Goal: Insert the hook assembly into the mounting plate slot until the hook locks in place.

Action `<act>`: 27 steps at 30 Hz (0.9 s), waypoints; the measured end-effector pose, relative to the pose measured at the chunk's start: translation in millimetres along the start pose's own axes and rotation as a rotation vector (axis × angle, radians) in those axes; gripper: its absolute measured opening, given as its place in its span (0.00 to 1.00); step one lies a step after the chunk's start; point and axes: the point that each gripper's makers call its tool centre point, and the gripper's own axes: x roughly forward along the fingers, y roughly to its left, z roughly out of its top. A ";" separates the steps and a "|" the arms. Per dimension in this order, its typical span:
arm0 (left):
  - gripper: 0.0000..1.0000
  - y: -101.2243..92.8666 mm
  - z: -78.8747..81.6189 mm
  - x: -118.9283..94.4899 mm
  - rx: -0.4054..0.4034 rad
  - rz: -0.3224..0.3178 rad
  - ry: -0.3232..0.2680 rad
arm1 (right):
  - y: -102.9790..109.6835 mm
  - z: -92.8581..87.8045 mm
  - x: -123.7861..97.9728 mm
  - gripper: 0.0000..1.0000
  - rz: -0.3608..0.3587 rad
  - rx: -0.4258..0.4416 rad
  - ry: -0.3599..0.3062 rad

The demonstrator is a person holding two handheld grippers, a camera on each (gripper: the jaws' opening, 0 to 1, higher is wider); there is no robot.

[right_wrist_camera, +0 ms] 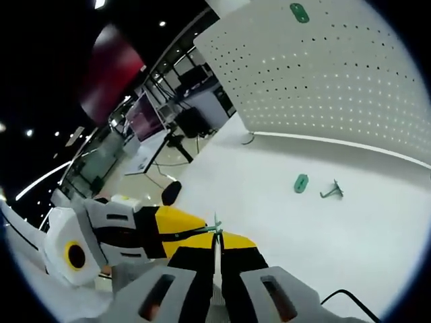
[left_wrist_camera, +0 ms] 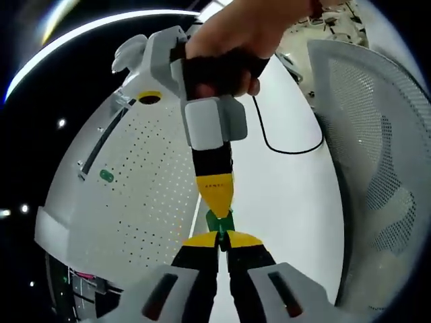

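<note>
So white table [right_wrist_camera: 323,222], pegboard [right_wrist_camera: 323,74] standing behind.

Left gripper [left_wrist_camera: 220,237]: jaws pinched nearly together, yellow tips clamped on a small green part [left_wrist_camera: 220,222], seen in the left gripper view. Right gripper [left_wrist_camera: 217,202] comes in from the top of that view, tip-to-tip with the left one, its yellow tips meeting the same green part from the opposite side. A bare hand [left_wrist_camera: 232,40] wraps its black grip, fingers curled around. In the right gripper view, the right gripper [right_wrist_camera: 217,235] has its jaws closed on the green part, and the left gripper [right_wrist_camera: 185,225] enters from the left, tips converging at the same point.
</note>
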 end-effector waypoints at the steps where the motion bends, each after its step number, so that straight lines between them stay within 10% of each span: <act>1: 0.04 -0.5 0.0 0.3 -0.007 -0.006 -0.001 | 0.1 -0.5 0.1 0.00 -0.007 -0.009 0.006; 27: 0.02 9.4 -12.8 -6.3 -0.171 0.030 0.032 | 16.7 12.2 -6.5 0.03 0.050 -0.213 -0.073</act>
